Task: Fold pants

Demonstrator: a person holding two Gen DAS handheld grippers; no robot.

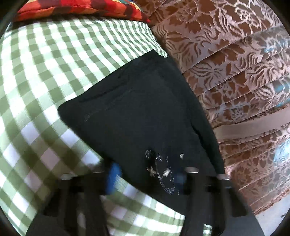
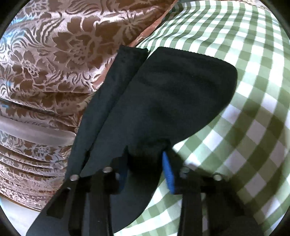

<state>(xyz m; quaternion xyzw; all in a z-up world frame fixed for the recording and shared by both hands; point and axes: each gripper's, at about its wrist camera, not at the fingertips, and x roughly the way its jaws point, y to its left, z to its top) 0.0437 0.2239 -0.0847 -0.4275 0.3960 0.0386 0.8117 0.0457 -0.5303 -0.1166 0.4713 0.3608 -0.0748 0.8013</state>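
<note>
My left claw [image 1: 145, 176] has black cloth between its blue pads [image 1: 112, 177], but blur keeps me from telling whether they press it. My right claw [image 2: 145, 170] looks pinched on a bunched fold of the pants [image 2: 163, 101], its right pad [image 2: 167, 172] against the fabric. The pants lie folded on the green checked bedspread [image 1: 39, 76], one edge running along the bed's side. The risk I see is an uneven grip: if one claw has only the top layer, lifting would peel the fold apart or drag the pants off the edge. Beside the bed hangs a brown floral curtain [image 1: 226, 54], close enough to snag the nearer claw. A red patterned cushion [image 1: 81, 9] sits at the far end, well apart.
</note>
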